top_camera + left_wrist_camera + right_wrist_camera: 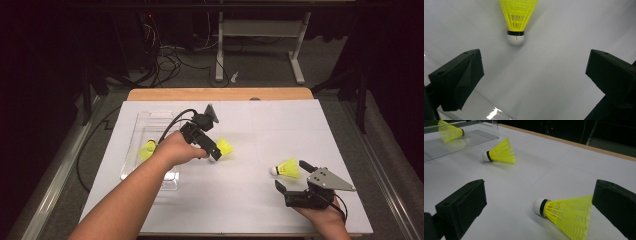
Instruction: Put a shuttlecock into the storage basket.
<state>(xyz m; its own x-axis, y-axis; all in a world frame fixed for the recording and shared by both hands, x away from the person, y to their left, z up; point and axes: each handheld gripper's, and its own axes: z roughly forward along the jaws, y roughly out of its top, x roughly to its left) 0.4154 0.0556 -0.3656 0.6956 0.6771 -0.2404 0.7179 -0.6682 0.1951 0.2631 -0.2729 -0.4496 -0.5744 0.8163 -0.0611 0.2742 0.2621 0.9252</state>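
**Fig.: Shuttlecock sorting w/ two hand-held grippers, mid-task**

Left to right, high view. A clear tray (131,165) sits at the left of the white table (240,200); one yellow shuttlecock (147,150) already lies inside it, so the tray probably serves as the collecting bin. It lies near the left hand, which keeps the carry short.

Just right of the tray, the left gripper (216,156) angles down toward the centre shuttlecock (224,146). Left gripper view: jaws spread wide, nothing betw. them; the shuttlecock (517,18) lies ahead of the jaws, flat on the table. Its long axis runs approx. along the gripper's line of sight, cork end toward the jaws, skirt pointing away. Likely an approach aimed at a cork-end pinch.

At the right, the right gripper (292,176) rests low near the table's front edge, jaws apart and empty. The right shuttlecock (286,168) lies on its side betw. the jaws but, in the right gripper view (564,216), only its skirt reaches the one jaw; contact unclear. Axis roughly crosswise to the jaws; cork points left, toward the table centre, skirt to the right.
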